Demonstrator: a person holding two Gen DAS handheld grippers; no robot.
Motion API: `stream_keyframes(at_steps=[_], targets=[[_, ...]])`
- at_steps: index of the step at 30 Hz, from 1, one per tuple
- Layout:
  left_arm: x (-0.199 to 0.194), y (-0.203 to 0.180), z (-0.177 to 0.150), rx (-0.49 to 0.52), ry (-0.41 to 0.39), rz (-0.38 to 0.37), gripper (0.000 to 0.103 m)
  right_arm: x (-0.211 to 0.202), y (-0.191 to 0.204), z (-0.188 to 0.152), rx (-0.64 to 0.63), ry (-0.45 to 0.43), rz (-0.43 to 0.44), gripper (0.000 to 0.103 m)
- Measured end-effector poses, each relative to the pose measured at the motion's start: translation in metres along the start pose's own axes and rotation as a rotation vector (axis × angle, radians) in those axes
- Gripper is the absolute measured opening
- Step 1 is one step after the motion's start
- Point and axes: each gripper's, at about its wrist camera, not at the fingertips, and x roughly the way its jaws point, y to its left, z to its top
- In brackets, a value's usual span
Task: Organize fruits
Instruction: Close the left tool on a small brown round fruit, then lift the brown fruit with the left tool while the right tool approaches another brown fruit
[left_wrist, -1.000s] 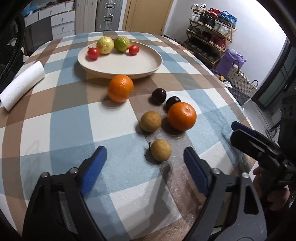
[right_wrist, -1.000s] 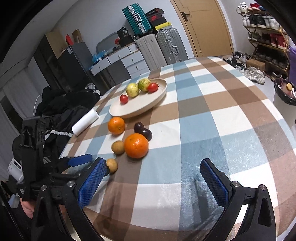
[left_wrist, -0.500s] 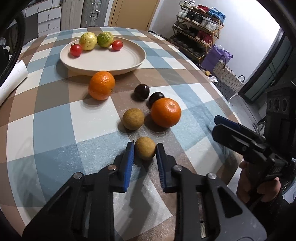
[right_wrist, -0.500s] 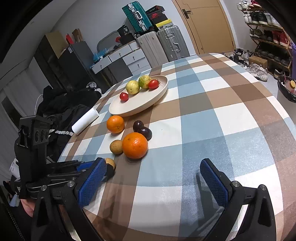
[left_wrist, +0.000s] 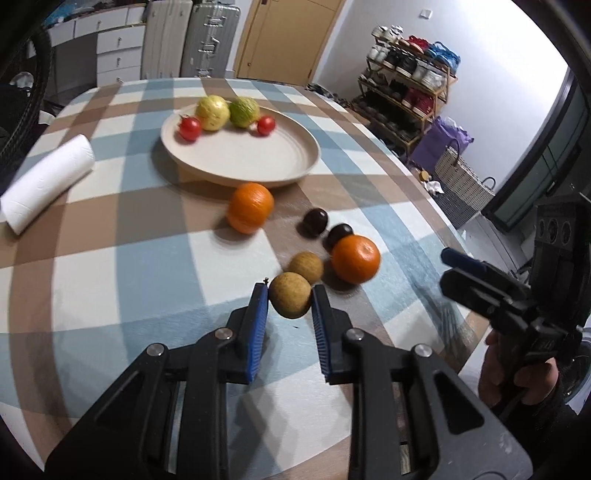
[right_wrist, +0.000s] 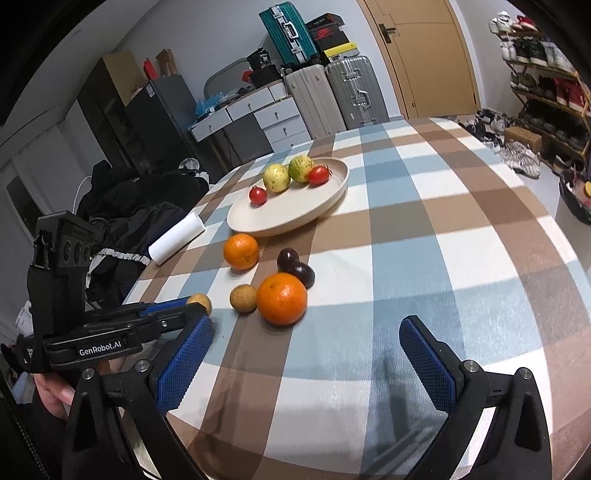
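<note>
Left wrist view shows the left tool clamped on a small brown longan, its blue pads pressing both sides, just in front of a second longan and an orange on the checked tabletop. Farther back, a beige plate holds guavas and tomatoes. Right tool stands wide open, empty.

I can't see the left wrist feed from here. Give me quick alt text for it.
The left gripper is shut on a small round brown fruit above a plaid tablecloth. Beyond lie another brown fruit, two oranges, two dark plums and a beige plate with two tomatoes and two yellow-green fruits. The right gripper is at the right edge.
</note>
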Motion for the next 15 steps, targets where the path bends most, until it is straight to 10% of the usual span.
stream_keyframes(at_steps=[15], targets=[[-0.037,0.054,0.002,-0.071,-0.063,0.069,0.021,0.012,0.054,0.052,-0.25,-0.003,-0.029,0.102]])
